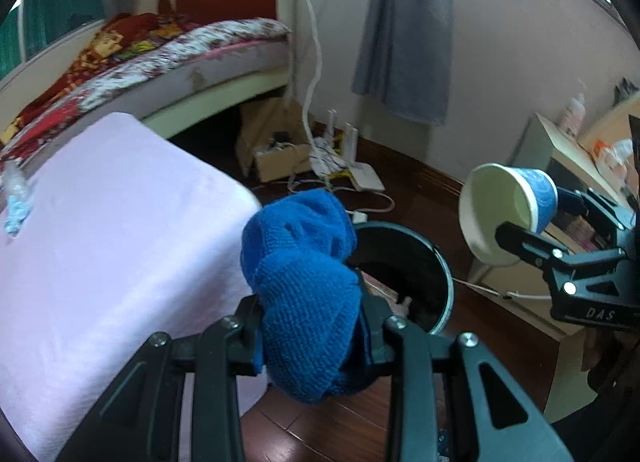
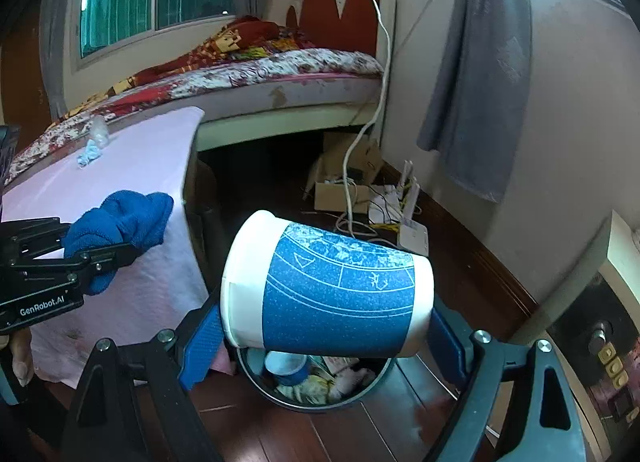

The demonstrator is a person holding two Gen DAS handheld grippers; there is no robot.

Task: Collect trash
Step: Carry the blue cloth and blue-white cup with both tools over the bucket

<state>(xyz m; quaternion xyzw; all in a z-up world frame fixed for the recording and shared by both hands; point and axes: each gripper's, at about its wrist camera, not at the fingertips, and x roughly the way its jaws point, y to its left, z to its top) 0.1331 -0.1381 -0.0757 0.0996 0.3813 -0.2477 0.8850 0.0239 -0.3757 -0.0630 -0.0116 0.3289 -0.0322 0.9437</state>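
Your right gripper [image 2: 324, 336] held the paper cup [image 2: 332, 286] on its side above the bin [image 2: 316, 402], jaws wide across its light, crushable wall. Your left gripper [image 1: 316, 336] pinched the soft blue cloth [image 1: 304, 290] narrowly beside the bin.

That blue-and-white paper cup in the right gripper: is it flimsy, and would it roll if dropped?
Probably light and easy to crush: the paper cup looks thin-walled and empty in the left wrist view. The right gripper holds it on its side across rim and base, likely its stiffer direction. Being round and tapered, it would likely roll in a curve unless it lands in the trash bin.
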